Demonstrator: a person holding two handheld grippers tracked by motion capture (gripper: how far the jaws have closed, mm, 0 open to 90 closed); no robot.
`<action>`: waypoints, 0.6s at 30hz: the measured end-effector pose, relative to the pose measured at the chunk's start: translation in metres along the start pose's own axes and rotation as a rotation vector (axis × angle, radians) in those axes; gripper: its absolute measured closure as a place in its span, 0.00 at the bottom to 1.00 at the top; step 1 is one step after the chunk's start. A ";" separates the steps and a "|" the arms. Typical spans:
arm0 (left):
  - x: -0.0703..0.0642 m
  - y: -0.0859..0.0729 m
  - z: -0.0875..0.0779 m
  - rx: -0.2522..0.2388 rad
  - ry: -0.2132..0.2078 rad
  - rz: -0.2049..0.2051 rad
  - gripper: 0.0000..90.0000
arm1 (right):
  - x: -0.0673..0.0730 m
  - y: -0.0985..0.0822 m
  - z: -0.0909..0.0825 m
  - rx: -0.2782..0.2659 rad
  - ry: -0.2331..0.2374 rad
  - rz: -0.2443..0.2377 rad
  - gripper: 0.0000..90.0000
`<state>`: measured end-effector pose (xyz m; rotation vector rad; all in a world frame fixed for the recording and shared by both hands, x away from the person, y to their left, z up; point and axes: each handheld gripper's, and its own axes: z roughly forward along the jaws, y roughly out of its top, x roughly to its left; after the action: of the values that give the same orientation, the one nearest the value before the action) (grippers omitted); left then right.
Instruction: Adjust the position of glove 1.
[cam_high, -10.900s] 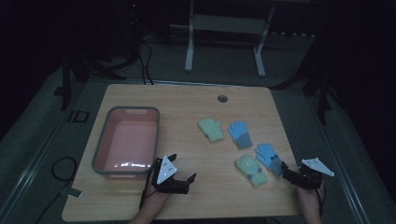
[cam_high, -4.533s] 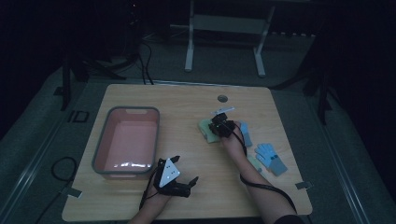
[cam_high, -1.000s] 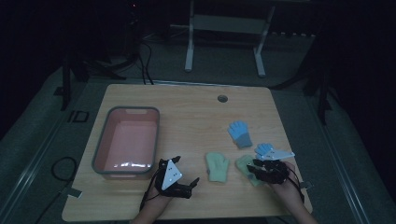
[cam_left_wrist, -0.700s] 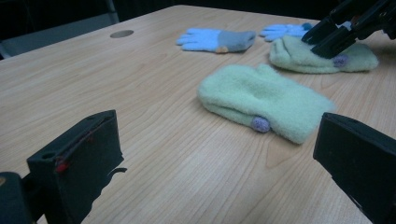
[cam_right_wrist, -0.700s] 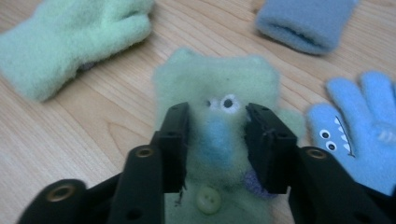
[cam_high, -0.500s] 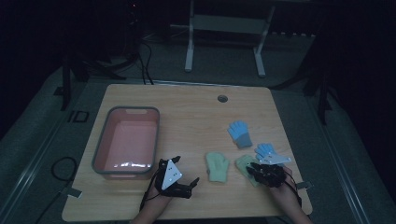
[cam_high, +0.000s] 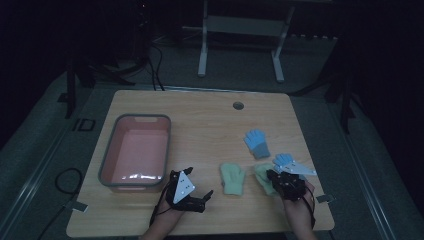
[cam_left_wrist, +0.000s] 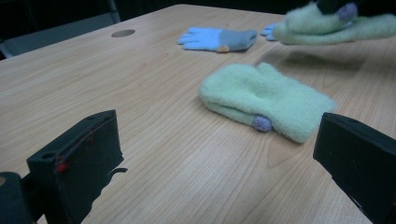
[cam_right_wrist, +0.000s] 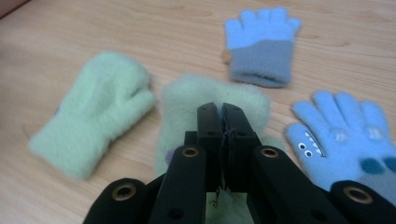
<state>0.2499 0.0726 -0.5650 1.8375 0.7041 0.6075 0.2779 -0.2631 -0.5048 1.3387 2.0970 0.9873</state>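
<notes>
Green mitten (cam_right_wrist: 212, 100), the fuzzy one nearer the table's right edge, is being pinched by the right gripper (cam_right_wrist: 222, 114), whose two black jaws have just been closing and are now pressing together on the fleece. In the left gripper view this mitten (cam_left_wrist: 327, 25) is hanging clear of the wood, casting a shadow beneath it.

Wooden table (cam_high: 200, 115) is carrying everything. Pink tub (cam_high: 135, 150) with a grey rim is sitting on its left part. Left gripper (cam_high: 192, 192) is resting near the front edge, just right of the tub's near corner, its jaws spread wide with only bare wood between them.

Second green mitten (cam_high: 232, 177) is lying flat between the two grippers, just beside the held one and apart from it. Blue and grey glove (cam_high: 256, 143) is lying farther back, fingers pointing away from the person. Another blue glove (cam_right_wrist: 348, 140), patterned with small eyes and dots, is lying just to the right of the held mitten.
</notes>
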 end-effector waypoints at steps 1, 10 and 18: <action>0.000 0.000 0.000 0.000 0.000 0.001 0.01 | 0.004 0.001 -0.001 -0.006 -0.028 0.004 0.97; 0.001 0.000 0.000 -0.001 -0.004 -0.010 0.01 | 0.017 -0.001 0.010 0.007 -0.101 0.095 0.97; 0.000 0.000 0.000 -0.003 -0.008 -0.006 0.01 | 0.015 -0.016 0.036 0.062 -0.108 0.130 0.95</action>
<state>0.2502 0.0729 -0.5650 1.8336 0.7031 0.5960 0.2875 -0.2427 -0.5401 1.5405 1.9962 0.8858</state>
